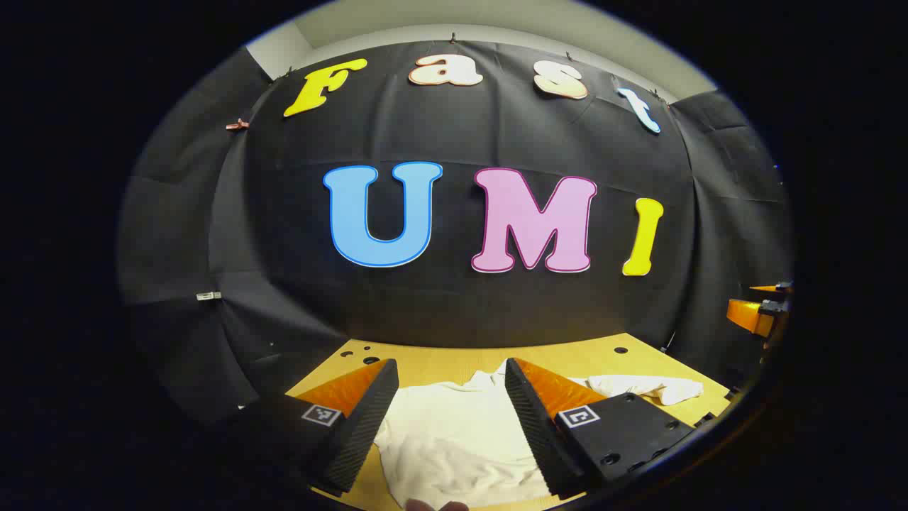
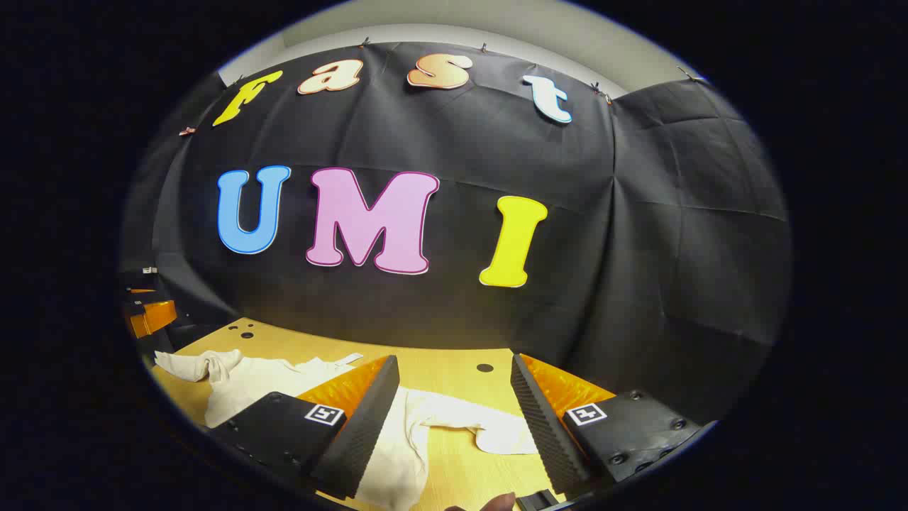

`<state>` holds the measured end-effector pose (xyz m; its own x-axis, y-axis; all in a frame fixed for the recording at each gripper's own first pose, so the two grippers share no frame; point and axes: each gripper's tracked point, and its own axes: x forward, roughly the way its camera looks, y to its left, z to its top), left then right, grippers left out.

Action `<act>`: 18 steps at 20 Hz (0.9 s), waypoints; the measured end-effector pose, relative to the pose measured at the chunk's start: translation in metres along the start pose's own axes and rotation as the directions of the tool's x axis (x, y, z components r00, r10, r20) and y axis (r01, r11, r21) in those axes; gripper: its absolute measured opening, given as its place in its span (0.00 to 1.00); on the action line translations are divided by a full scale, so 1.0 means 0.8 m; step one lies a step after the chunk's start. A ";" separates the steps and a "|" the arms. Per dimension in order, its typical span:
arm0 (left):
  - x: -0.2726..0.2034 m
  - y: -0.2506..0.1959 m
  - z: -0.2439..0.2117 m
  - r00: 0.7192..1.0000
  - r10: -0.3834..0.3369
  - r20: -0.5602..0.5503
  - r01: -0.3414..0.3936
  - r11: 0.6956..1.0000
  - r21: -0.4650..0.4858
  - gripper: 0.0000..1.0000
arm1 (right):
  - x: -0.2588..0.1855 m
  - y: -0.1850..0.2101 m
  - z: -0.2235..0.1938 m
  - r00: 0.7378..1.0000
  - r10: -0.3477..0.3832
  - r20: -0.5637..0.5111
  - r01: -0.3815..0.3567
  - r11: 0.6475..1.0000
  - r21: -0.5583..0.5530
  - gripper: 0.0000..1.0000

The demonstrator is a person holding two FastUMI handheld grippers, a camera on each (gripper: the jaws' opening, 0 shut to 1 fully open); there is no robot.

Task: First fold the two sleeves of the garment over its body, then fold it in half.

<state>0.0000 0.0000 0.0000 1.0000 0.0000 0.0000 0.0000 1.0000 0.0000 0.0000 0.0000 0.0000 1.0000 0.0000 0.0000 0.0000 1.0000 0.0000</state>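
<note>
A cream-white garment (image 1: 454, 440) lies spread on the wooden table (image 1: 440, 362). In the left gripper view its body sits between and beyond my fingers, and one sleeve (image 1: 649, 387) stretches off to the right. My left gripper (image 1: 450, 380) is open above the garment, holding nothing. In the right gripper view the garment (image 2: 262, 380) lies to the left, with a sleeve (image 2: 489, 429) reaching across between my fingers and another bunched sleeve (image 2: 198, 365) at far left. My right gripper (image 2: 454, 376) is open above that sleeve, holding nothing.
The black cloth wall stands close behind the table. Small round holes (image 2: 485, 367) dot the tabletop. The other gripper (image 1: 755, 312) shows at the right edge of the left gripper view, and at the left edge (image 2: 149, 312) of the right gripper view.
</note>
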 end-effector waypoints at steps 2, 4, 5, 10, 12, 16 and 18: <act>-0.002 -0.003 0.000 1.000 -0.002 -0.002 0.002 1.000 0.004 0.95 | 0.000 0.000 0.002 1.000 0.003 0.001 -0.003 1.000 -0.005 0.97; -0.003 -0.005 0.001 1.000 -0.003 0.002 0.003 1.000 0.006 0.95 | -0.003 0.000 0.001 1.000 0.007 0.004 -0.007 1.000 -0.007 0.97; -0.003 -0.006 0.002 1.000 -0.008 0.007 0.008 1.000 0.002 0.95 | -0.002 0.000 0.002 1.000 0.010 0.004 -0.010 1.000 -0.007 0.98; -0.003 -0.011 -0.001 1.000 -0.006 -0.003 0.006 1.000 0.009 0.95 | 0.003 -0.009 -0.003 1.000 0.003 -0.008 -0.003 1.000 0.006 0.97; -0.003 -0.012 -0.004 1.000 -0.002 -0.007 0.002 1.000 0.006 0.95 | 0.004 -0.013 -0.003 1.000 -0.001 -0.010 0.001 1.000 0.004 0.97; -0.002 -0.019 -0.005 1.000 0.001 -0.012 -0.001 1.000 0.013 0.95 | 0.013 -0.027 -0.015 0.999 -0.015 -0.036 0.015 1.000 0.002 0.97; -0.002 -0.023 -0.008 1.000 0.002 -0.018 -0.001 1.000 0.022 0.95 | 0.017 -0.040 -0.029 0.997 -0.030 -0.071 0.031 1.000 0.007 0.97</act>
<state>-0.0014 -0.0186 -0.0064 0.9998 0.0015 -0.0178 -0.0011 0.9998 0.0218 0.0140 -0.0320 -0.0236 0.9971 -0.0301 -0.0705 0.0307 0.9995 0.0071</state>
